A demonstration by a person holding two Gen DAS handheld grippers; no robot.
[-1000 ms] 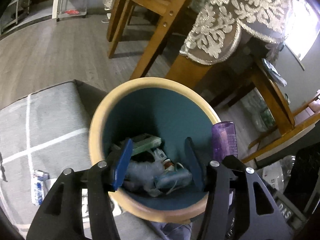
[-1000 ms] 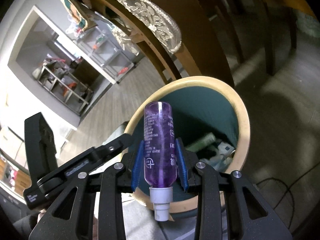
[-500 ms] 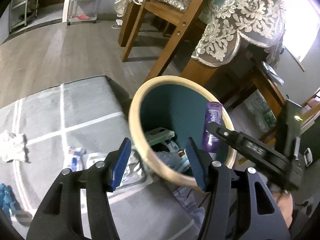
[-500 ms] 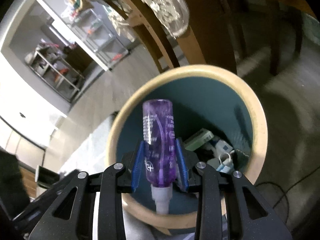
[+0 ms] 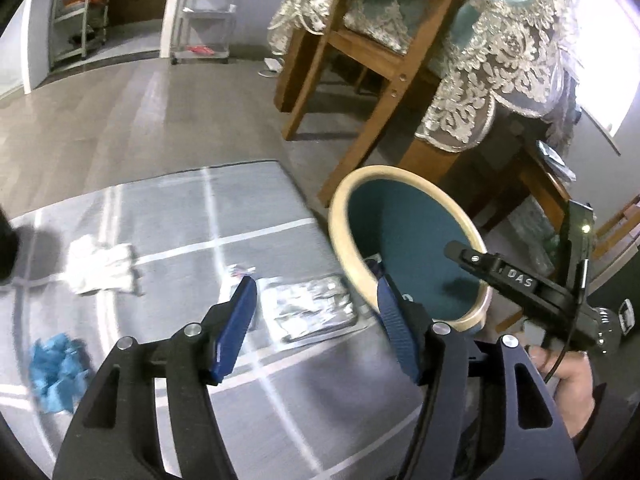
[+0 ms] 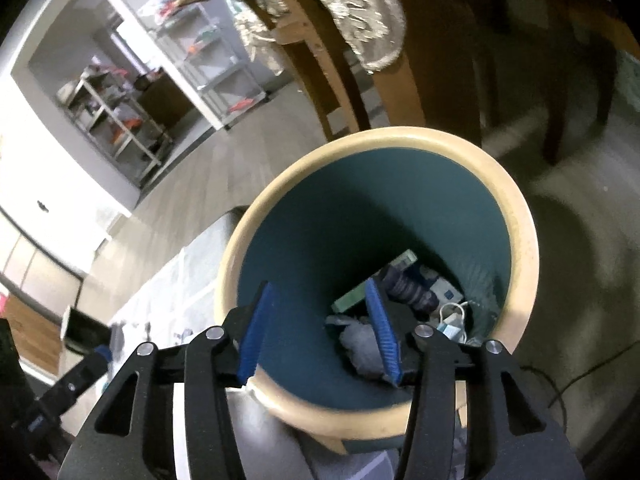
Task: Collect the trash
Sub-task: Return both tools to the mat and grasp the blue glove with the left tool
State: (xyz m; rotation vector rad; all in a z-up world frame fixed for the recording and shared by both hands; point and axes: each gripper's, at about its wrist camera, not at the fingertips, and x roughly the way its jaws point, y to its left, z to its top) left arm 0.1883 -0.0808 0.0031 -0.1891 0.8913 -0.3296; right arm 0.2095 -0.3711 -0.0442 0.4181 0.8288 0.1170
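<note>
Right wrist view: right gripper [image 6: 320,332] hangs over the bin [image 6: 520,240], jaws wide, holding nothing; purple bottle [image 6: 408,290], prob., lies inside w/ other trash. Left gripper [image 5: 314,320], also spread and empty, points at the foil wrapper [image 5: 308,310] at 12 o'clock on the mat [image 5: 160,216]. White tissue [image 5: 102,270] at 10, blue wad [image 5: 56,372] at 9. Step: between drops; next needs lowering, pinching the flat wrapper's edge.

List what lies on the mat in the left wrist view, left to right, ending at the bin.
Blue crumpled scrap → white cloth → silvery foil packet → trash bin.
</note>
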